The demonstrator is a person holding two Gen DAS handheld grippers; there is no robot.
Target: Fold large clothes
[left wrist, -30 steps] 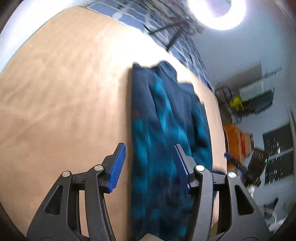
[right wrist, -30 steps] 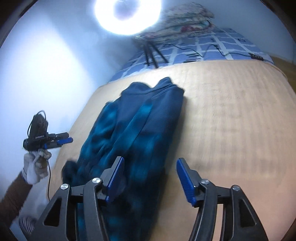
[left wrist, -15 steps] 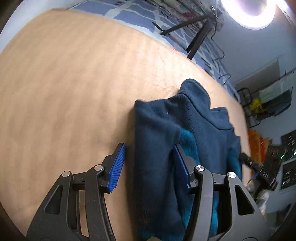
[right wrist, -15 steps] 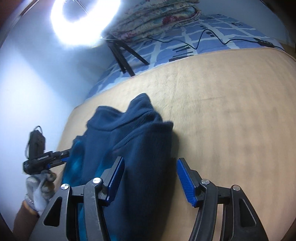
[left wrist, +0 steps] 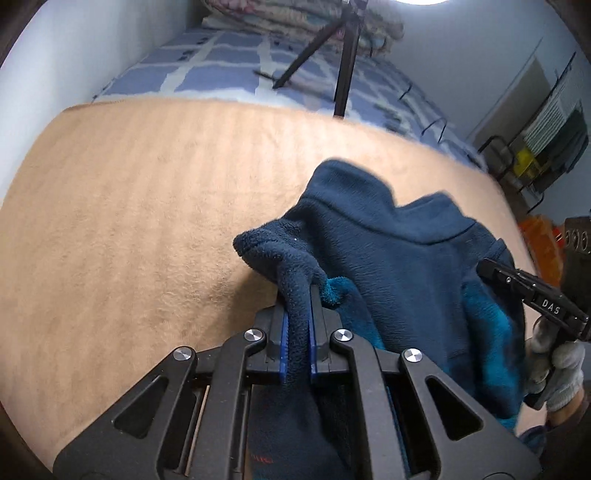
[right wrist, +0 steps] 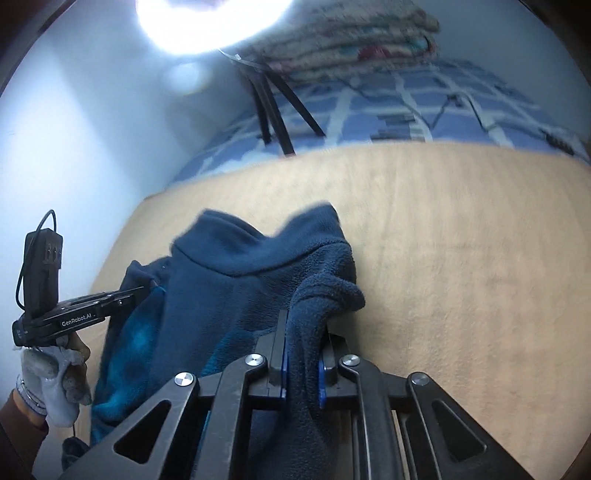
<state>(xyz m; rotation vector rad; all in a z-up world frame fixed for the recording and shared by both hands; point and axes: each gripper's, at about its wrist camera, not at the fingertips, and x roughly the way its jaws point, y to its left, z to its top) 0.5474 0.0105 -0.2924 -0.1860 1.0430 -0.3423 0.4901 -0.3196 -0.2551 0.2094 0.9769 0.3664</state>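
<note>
A dark blue fleece jacket with teal patches lies folded lengthwise on a tan blanket, collar pointing away. My left gripper is shut on a bunched fold at the jacket's left shoulder edge. My right gripper is shut on a bunched fold of the same fleece jacket at its right shoulder edge. Each gripper shows in the other's view, held in a gloved hand: the right one and the left one.
The tan blanket covers the bed. Beyond it is a blue checked sheet with a black tripod and cables on it, folded quilts, and a bright ring light. A rack stands at right.
Both grippers moved forward to the jacket's collar end and closed: they were open above the fabric, and now each pinches a shoulder fold.
</note>
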